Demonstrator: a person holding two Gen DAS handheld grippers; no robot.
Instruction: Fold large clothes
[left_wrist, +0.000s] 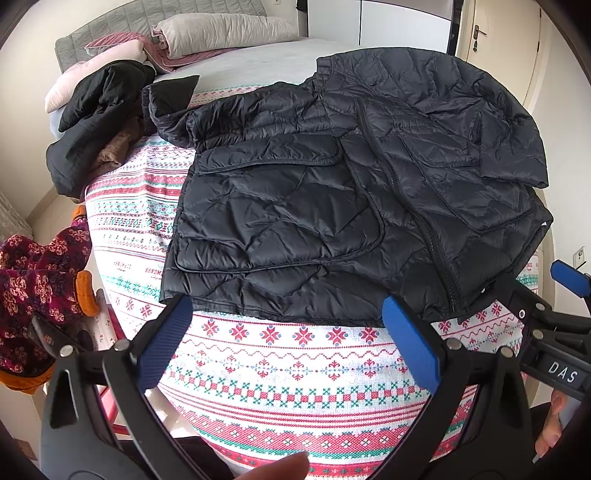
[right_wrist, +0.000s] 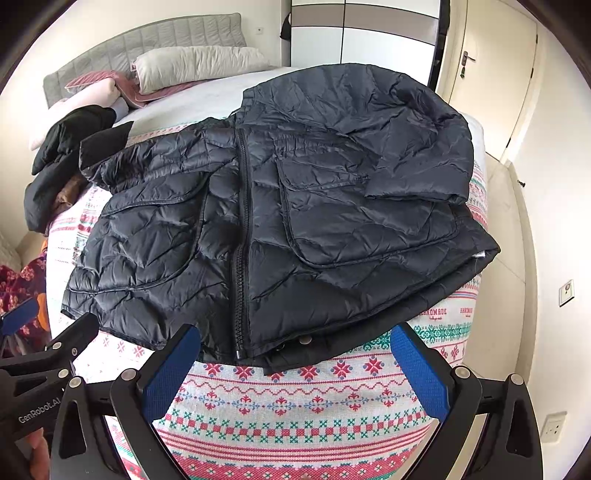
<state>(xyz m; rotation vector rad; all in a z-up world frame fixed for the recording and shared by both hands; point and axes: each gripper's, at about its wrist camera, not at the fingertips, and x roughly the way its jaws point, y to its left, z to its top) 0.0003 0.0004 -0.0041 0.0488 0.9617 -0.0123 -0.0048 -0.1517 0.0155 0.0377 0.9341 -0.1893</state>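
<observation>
a black quilted puffer jacket (right_wrist: 258, 221) lies front up, zipped, on a patterned bedspread (left_wrist: 295, 387). the left gripper (left_wrist: 291, 343) and right gripper (right_wrist: 295, 373) hover at its near hem, jaws wide apart, holding nothing. it looks light, soft and slippery (puffy, likely to spring back); the hem corners seem the best hold.

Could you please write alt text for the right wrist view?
A black quilted jacket lies zipped and spread on a patterned bedspread, with the open right claw just short of its hem. Pillows sit by the headboard.
</observation>
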